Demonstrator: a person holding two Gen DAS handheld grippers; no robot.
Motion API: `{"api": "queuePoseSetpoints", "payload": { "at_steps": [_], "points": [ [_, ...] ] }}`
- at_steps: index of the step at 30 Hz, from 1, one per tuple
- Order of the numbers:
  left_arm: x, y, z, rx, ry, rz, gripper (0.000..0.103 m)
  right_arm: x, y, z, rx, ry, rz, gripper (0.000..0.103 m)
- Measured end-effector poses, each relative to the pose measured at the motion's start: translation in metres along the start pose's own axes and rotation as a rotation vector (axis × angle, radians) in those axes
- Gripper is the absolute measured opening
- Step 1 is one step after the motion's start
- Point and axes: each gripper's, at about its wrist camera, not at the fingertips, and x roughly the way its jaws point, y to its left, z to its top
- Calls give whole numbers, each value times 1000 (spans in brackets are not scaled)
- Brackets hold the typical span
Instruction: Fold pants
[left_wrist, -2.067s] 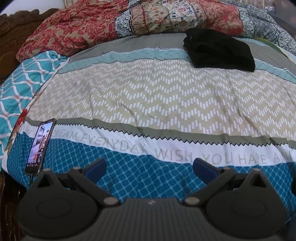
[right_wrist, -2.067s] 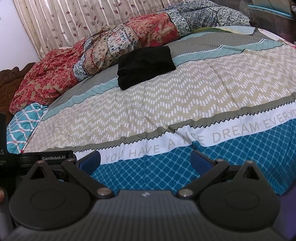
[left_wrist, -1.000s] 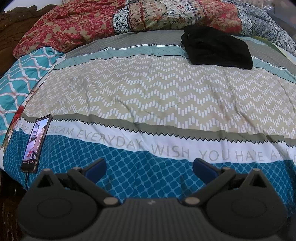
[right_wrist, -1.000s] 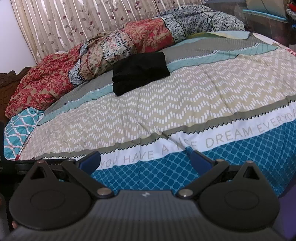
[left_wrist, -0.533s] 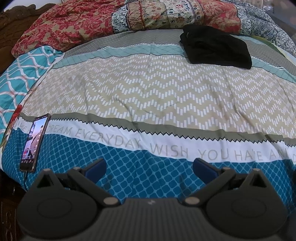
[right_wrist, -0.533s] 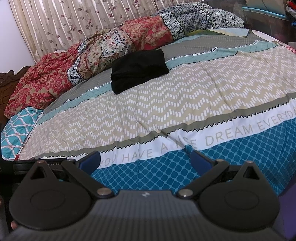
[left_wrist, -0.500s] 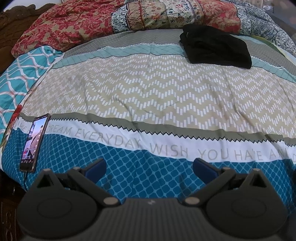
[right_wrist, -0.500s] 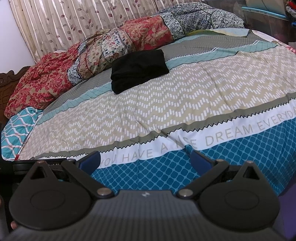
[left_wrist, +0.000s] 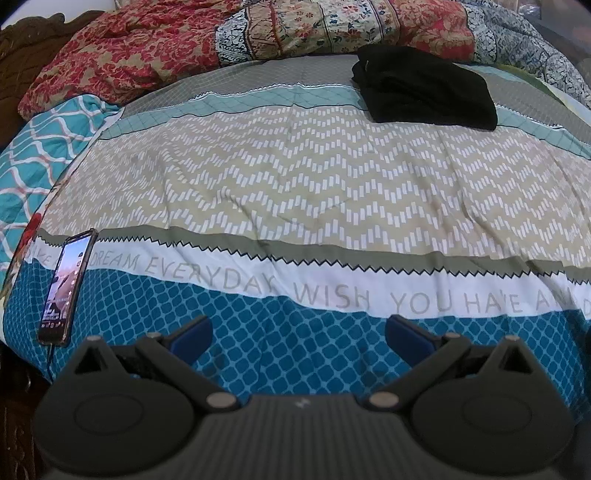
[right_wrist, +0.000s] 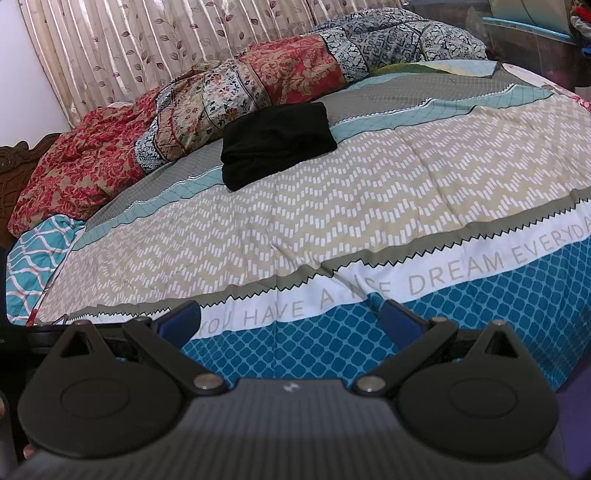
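The black pants (left_wrist: 424, 88) lie folded in a compact stack on the far part of the bed, on the grey and light-teal bands of the bedspread; they also show in the right wrist view (right_wrist: 277, 142). My left gripper (left_wrist: 299, 334) is open and empty, low over the blue patterned band at the bed's near edge. My right gripper (right_wrist: 290, 319) is open and empty, also near the front edge, far from the pants.
A phone (left_wrist: 66, 286) with its screen lit lies on the bedspread (left_wrist: 295, 192) near the left edge, a cable at its lower end. Rumpled red and floral quilts (left_wrist: 258, 33) are piled along the far side. Curtains (right_wrist: 147, 44) hang behind.
Both views have shifted slightly; the pants sit a little higher and nearer centre in the right view. The pants and phone have not moved. Both grippers stay open.
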Motion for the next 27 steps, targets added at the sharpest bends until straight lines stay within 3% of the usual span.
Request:
{"api": "queuePoseSetpoints", "payload": {
  "at_steps": [27],
  "points": [
    [5,-4,-3,15,29,-5,103,0,-1,-2,-3,-3,-4,103]
  ]
}}
